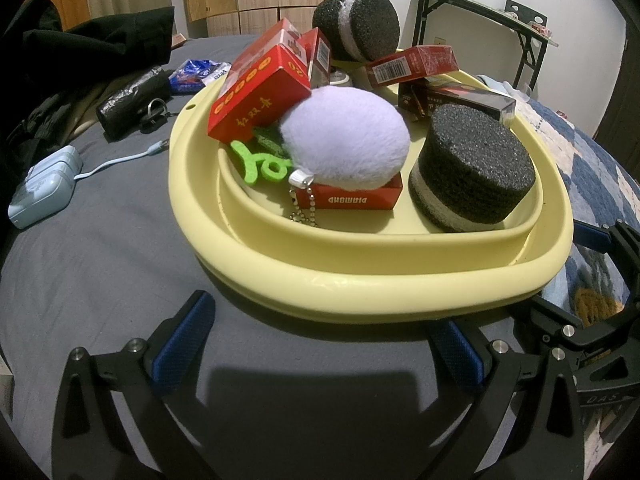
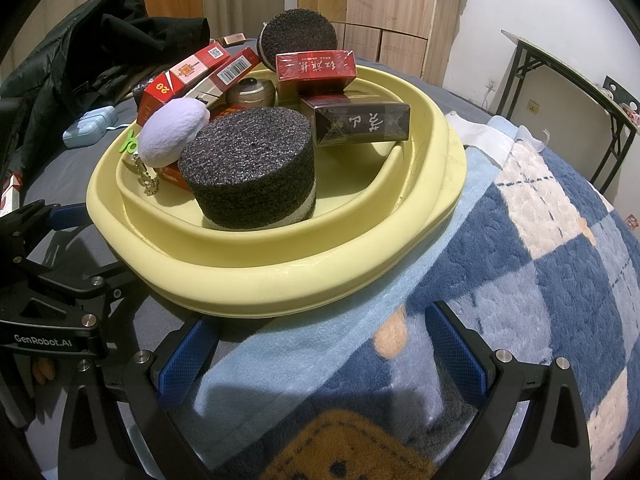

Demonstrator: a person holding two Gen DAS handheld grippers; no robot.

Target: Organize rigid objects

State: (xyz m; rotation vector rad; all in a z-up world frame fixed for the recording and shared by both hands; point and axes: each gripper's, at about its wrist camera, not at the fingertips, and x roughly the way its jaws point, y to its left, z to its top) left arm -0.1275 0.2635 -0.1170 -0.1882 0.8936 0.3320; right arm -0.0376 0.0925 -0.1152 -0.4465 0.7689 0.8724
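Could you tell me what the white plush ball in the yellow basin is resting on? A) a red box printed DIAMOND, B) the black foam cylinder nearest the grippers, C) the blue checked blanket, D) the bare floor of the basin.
A: in the left wrist view the white plush ball sits on top of the red DIAMOND box, beside the nearest black foam cylinder, inside the yellow basin.

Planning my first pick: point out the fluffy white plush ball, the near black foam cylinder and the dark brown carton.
Fluffy white plush ball [image 1: 344,140], left wrist view, top fur.
Near black foam cylinder [image 2: 248,140], right wrist view, flat top.
Dark brown carton [image 2: 362,124], right wrist view, front face.
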